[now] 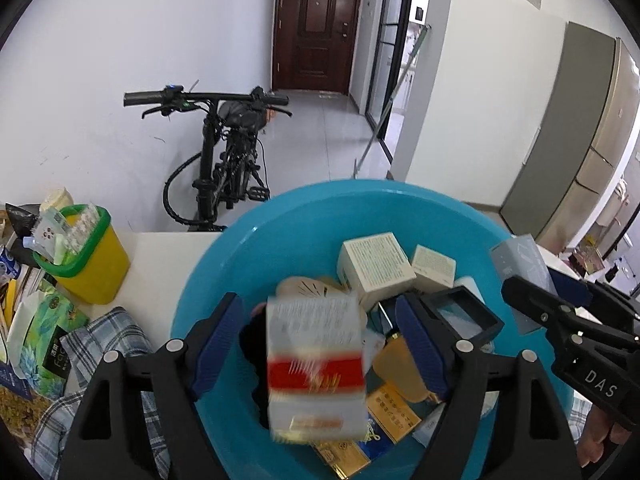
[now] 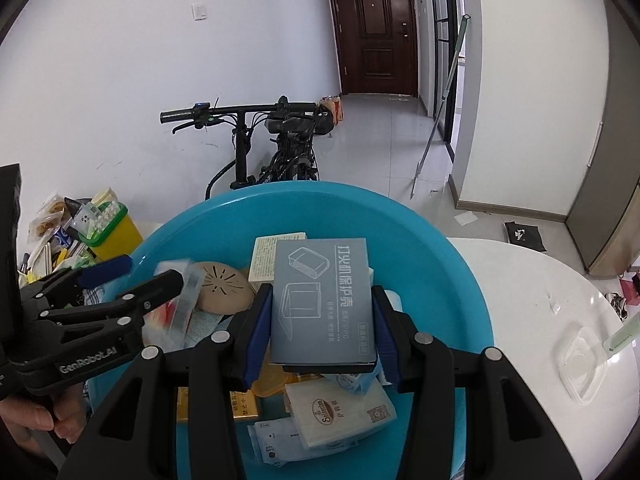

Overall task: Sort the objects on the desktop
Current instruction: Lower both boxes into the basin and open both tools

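A blue basin (image 1: pixel 248 240) (image 2: pixel 440 272) holds several small boxes and packets. My left gripper (image 1: pixel 320 344) is open above it; a white box with a red band (image 1: pixel 316 368), blurred, sits between the fingers without touching them. It also shows in the right wrist view (image 2: pixel 180 304), beside the left gripper (image 2: pixel 132 276). My right gripper (image 2: pixel 320 332) is shut on a grey-blue flat box (image 2: pixel 320 300) with line drawings, held over the basin. The right gripper (image 1: pixel 560 300) and its box (image 1: pixel 520 264) show at the right in the left wrist view.
A yellow bin with a green rim (image 1: pixel 88 256) (image 2: pixel 116 232), stuffed with packets, stands left of the basin. Checked cloth (image 1: pixel 100 344) and a green pack (image 1: pixel 44 332) lie at the left. A clear plastic lid (image 2: pixel 580 364) lies on the white table (image 2: pixel 520 280). A bicycle (image 1: pixel 224 152) stands behind.
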`<state>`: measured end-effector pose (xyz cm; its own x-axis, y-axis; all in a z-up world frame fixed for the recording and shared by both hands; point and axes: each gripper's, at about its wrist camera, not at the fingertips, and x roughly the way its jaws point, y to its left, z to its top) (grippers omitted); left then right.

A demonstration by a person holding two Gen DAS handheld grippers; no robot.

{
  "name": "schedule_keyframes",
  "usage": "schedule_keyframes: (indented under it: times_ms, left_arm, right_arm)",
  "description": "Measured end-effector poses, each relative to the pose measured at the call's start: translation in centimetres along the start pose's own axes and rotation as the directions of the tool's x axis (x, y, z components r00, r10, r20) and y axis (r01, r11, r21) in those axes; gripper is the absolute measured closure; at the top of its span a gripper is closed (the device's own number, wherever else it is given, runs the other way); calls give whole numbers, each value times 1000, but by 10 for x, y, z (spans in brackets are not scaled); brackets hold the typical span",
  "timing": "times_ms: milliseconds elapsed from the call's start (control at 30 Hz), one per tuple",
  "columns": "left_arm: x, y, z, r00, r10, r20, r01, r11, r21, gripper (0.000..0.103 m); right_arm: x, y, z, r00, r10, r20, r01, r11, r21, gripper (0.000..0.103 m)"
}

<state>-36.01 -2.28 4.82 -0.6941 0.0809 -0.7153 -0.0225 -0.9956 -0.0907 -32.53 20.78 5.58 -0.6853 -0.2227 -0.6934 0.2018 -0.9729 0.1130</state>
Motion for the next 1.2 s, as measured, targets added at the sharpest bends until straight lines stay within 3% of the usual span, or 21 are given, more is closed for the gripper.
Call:
schedule_keyframes:
  times_ms: [467, 633, 1033, 1200]
  left_arm:
    - [-3, -1, 1, 1000, 5, 2, -5, 1000, 5, 22]
    - [-3, -2, 0, 1000, 8, 4, -9, 1000, 11, 22]
    - [-6, -3, 0, 1000, 9, 9, -9, 1000, 13, 22]
    - [-14, -8, 1, 997, 53, 51, -55, 997, 46, 22]
  right_arm:
    - [3, -1, 1, 1000, 0, -9, 0, 1000, 1, 57]
    - [-3, -4, 2, 1000, -10, 13, 10, 1000, 8, 37]
    - [-3, -7, 3, 1000, -25, 14, 24, 1000, 6, 37]
    - [-5, -6, 4, 999, -24, 32, 24, 1000, 12, 37]
